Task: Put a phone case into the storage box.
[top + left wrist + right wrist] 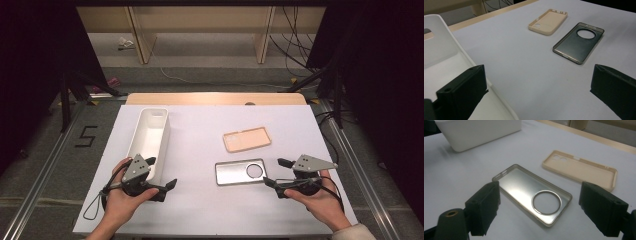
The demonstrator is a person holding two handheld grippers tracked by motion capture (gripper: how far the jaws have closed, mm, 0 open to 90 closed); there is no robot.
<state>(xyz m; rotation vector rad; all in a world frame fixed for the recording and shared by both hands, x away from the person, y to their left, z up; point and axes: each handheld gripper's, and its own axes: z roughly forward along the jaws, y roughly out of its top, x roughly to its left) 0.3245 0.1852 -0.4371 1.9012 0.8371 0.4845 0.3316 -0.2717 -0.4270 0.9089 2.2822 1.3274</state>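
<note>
One white bin [149,140], long and narrow, stands on the white table [200,210] at about 9 o'clock from the table's middle, w/ nothing inside as far as the high view shows. Its near end sits just beside the left gripper [161,176]. The left gripper view adds the bin's handle cut-out in the end wall [439,37] and a stretch of bare white floor, neither of which the high view gives.

Two phone cases, both lying flat w/ inner side up. The grey case w/ a big round camera hole [240,172] lies a bit toward 5 o'clock from centre; the beige case [247,139] is near it at about 1 o'clock, the two apart, not touching. The right gripper view shows the grey case [531,195] has a shiny inner face and side-button slots, and the beige case [580,168] has two small lens holes at one end; from above those details are lost.

Two grippers, one per hand. Left gripper: jaws wide apart, nothing between them, pointing toward 3 o'clock. Right gripper [274,172]: jaws also spread, nothing clamped, pointing toward 9 o'clock at the grey case, tips just beside its short edge; touching or not, can't tell. In the right gripper view the grey case lies between the two black jaws, farther out.
</note>
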